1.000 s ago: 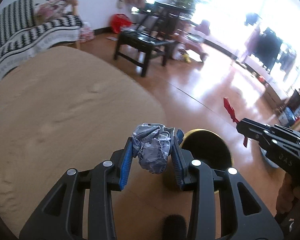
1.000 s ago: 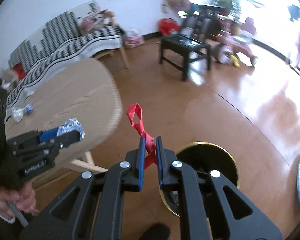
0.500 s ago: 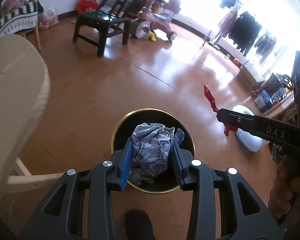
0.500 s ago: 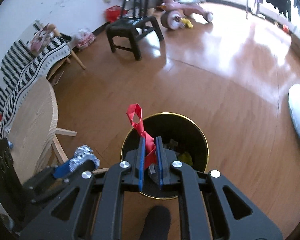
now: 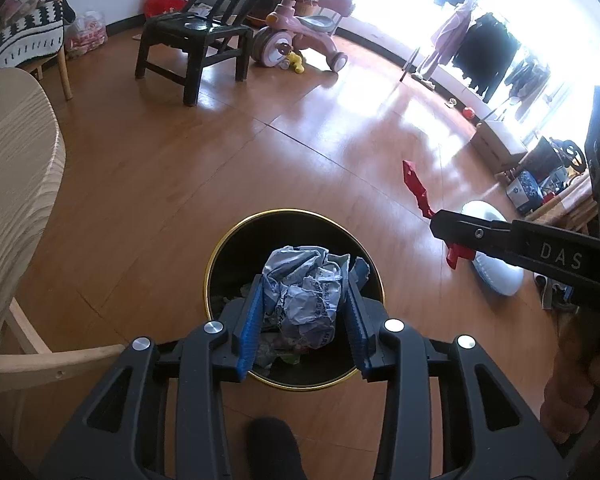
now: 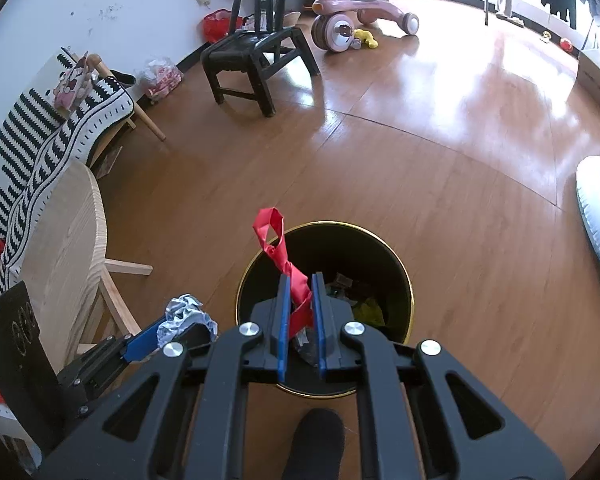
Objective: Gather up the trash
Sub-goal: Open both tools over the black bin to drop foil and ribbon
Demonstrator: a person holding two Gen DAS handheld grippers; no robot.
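Trash is gathered but not yet dropped: the left tool grips a crumpled wrapper over the black bin, and the right tool pinches a red strip above it. Releasing both remains.

A family living room in a home.

A pink child's tricycle stood on the glossy wood floor behind a dark wooden chair; a sofa under a black-and-white throw lined the white wall, clothes hung by the bright window, and a pale wooden table filled the left edge.
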